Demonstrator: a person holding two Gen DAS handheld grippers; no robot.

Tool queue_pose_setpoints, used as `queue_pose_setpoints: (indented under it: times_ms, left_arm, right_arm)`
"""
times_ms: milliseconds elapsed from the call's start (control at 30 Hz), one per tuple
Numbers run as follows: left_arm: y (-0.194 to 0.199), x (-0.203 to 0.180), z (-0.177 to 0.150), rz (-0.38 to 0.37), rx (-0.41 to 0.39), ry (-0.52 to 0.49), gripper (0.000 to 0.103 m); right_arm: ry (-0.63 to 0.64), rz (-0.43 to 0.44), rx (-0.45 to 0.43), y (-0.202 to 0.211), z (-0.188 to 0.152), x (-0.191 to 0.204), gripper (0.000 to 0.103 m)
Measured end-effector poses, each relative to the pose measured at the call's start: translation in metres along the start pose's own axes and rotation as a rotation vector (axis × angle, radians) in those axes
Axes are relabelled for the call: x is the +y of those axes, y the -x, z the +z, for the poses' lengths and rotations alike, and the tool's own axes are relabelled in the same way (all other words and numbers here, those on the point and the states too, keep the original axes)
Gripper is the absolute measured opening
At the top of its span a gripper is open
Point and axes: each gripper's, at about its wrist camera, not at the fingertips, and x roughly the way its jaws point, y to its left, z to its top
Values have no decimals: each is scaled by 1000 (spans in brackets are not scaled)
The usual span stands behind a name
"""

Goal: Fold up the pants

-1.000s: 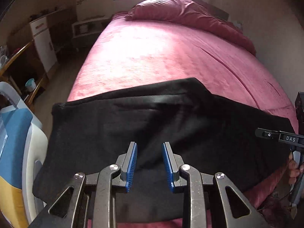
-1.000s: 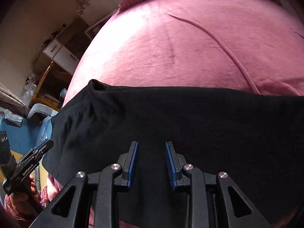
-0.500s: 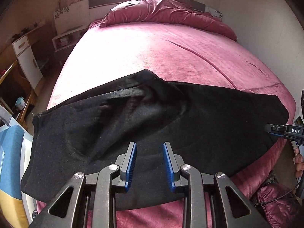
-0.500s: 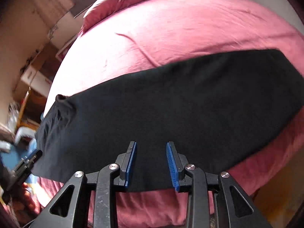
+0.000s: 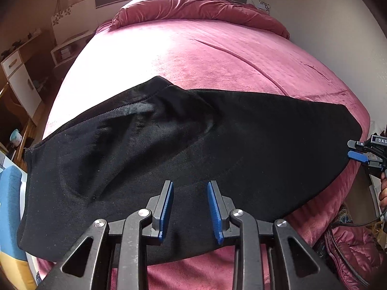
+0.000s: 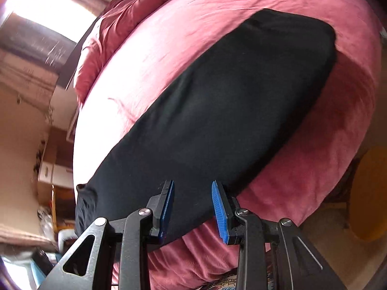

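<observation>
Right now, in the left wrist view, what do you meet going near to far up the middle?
Left tongs → black pants → bare pink bedspread → rumpled pink duvet

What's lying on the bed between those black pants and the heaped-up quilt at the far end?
Nothing: in the left wrist view, only bare pink bedspread stretches from the black pants to the quilt.

Your right gripper (image 6: 192,207) hangs over the near edge of the black pants (image 6: 217,111), jaws apart, nothing between them. The pants lie flat in a long band across the pink bed (image 6: 326,169). A crumpled pink duvet (image 6: 108,33) sits at the far end.
</observation>
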Motion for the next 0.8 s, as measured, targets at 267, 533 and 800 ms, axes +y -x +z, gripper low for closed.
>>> queue_pose_setpoints:
  times_ms: [267, 533, 800]
  left_arm:
    - [-8, -2, -2, -30, 38, 12, 29]
    - [-12, -4, -3, -32, 69, 5, 29]
    - [-13, -7, -5, -27, 77, -6, 29]
  right_arm:
    - [-220, -15, -150, 35, 11, -46, 34]
    - [-288, -27, -188, 43, 23, -66, 33]
    - [-229, -41, -189, 27, 49, -63, 6]
